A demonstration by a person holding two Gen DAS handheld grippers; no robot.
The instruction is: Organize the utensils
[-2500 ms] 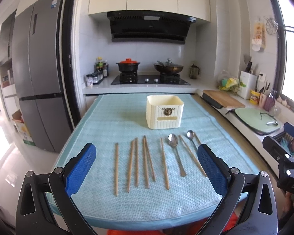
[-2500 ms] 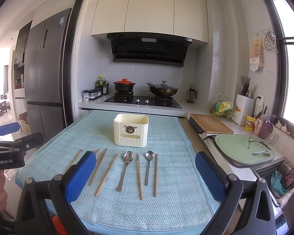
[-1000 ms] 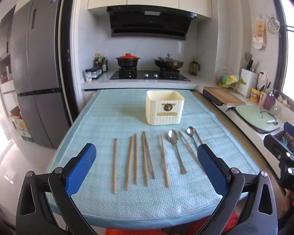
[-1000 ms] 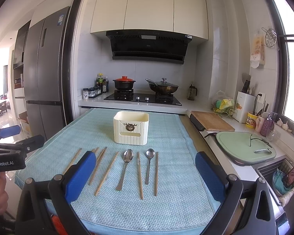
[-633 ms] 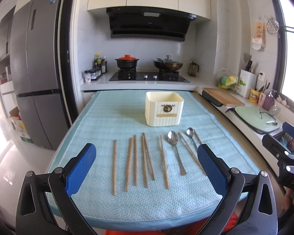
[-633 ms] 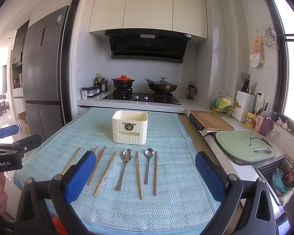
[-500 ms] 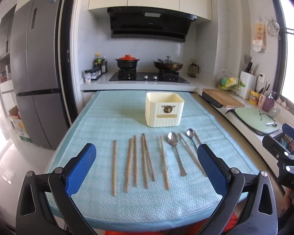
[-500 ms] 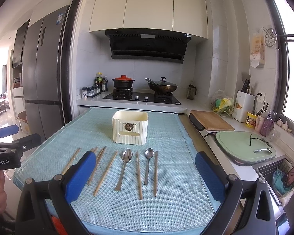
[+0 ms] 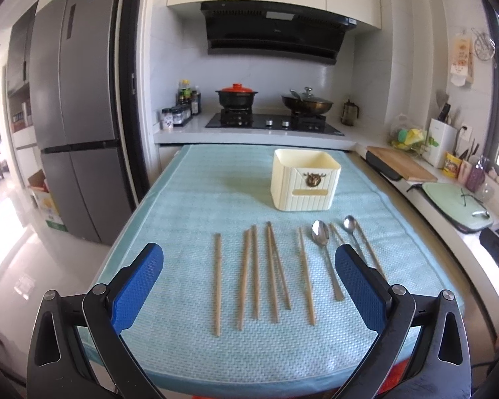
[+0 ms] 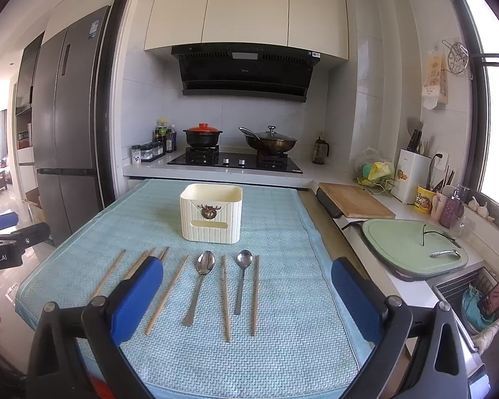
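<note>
A cream utensil holder (image 9: 305, 183) (image 10: 211, 213) stands upright on the light blue mat (image 9: 216, 196) (image 10: 282, 232). In front of it several wooden chopsticks (image 9: 253, 272) (image 10: 166, 294) lie in a row with two metal spoons (image 9: 326, 256) (image 10: 200, 284) among them. My left gripper (image 9: 249, 286) is open and empty above the mat's near edge, before the chopsticks. My right gripper (image 10: 246, 296) is open and empty above the near edge, before the spoons. The holder's inside is hidden.
A fridge (image 9: 73, 126) stands left of the table. A stove with a red-lidded pot (image 9: 237, 97) and a wok (image 9: 306, 103) is behind. On the right counter lie a wooden cutting board (image 10: 354, 203) and a green board (image 10: 415, 246).
Both grippers have drifted slightly, so the table view shifts a little. Nothing on the mat has moved and both grippers stay open.
</note>
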